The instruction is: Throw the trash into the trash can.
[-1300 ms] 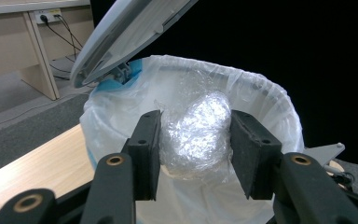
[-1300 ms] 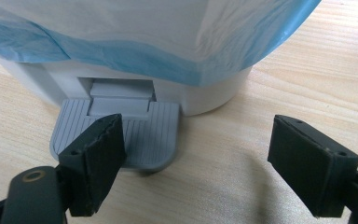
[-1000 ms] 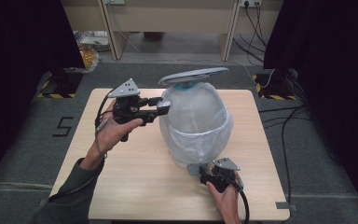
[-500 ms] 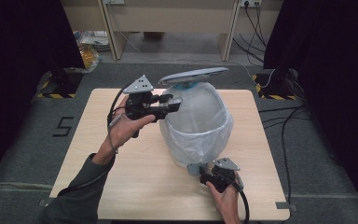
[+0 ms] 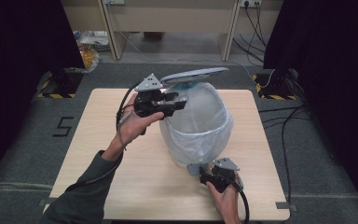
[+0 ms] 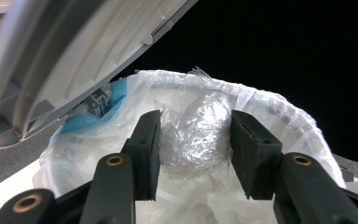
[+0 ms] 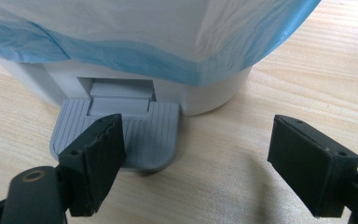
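Background only: light wood table point(image 5: 98, 154), bare grain, standing on grey carpet floor point(image 5: 32, 154). White "5" marking point(image 5: 63, 126) on the carpet just left of the table. Black-and-yellow hazard-striped bases, one left point(image 5: 58, 86), one right point(image 5: 272, 86), both near the table's far corners. Black curtains point(image 5: 23, 46) along both sides. Pale wooden desk frame point(image 5: 168, 18) at the back, legs down to the floor. Crumpled yellowish bags point(image 5: 87, 49) beside its left leg. Black cables point(image 5: 289, 121) across the floor on the right; wall socket point(image 5: 248, 3) at top with leads hanging from it.
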`<state>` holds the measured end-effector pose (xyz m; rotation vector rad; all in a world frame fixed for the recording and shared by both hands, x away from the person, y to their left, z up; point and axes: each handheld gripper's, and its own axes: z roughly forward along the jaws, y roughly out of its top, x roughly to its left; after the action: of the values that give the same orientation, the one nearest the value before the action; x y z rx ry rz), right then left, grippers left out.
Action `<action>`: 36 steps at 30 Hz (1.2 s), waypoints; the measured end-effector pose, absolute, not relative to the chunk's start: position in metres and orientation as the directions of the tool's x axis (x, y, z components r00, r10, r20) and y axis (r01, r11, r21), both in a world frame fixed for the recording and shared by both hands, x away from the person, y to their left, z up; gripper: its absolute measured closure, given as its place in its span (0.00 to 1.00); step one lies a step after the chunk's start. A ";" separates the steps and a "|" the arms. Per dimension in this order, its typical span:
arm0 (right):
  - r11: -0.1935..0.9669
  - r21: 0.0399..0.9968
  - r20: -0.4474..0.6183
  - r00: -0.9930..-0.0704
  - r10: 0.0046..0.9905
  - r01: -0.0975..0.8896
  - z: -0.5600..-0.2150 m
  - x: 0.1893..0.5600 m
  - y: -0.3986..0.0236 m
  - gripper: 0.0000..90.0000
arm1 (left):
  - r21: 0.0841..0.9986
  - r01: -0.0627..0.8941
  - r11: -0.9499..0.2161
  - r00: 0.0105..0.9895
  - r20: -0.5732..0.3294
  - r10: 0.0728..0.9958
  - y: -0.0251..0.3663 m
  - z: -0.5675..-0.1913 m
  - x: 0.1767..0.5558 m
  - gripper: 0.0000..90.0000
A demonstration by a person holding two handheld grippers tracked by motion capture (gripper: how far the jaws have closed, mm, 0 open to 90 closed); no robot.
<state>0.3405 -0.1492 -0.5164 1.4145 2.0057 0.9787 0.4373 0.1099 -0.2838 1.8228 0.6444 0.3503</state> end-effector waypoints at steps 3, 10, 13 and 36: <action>0.202 0.784 0.011 -0.339 0.941 0.587 -0.516 0.340 -0.149 0.21 | 0.939 0.252 -0.234 0.805 -0.070 0.589 0.108 -0.283 0.438 0.59; 0.201 0.783 0.013 -0.339 0.941 0.588 -0.516 0.340 -0.149 0.21 | 0.941 0.249 -0.228 0.804 -0.070 0.591 0.110 -0.280 0.434 0.48; 0.199 0.783 0.014 -0.338 0.941 0.589 -0.516 0.340 -0.149 0.21 | 0.941 0.252 -0.227 0.805 -0.073 0.589 0.112 -0.279 0.432 0.46; 0.199 0.784 0.015 -0.337 0.941 0.589 -0.516 0.340 -0.149 0.21 | 0.932 0.300 -0.206 0.780 -0.115 0.615 0.160 -0.288 0.422 0.30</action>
<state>0.3404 -0.1491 -0.5164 1.4215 2.0046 0.9816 0.4220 0.1596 -0.2879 1.8032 0.7077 0.3358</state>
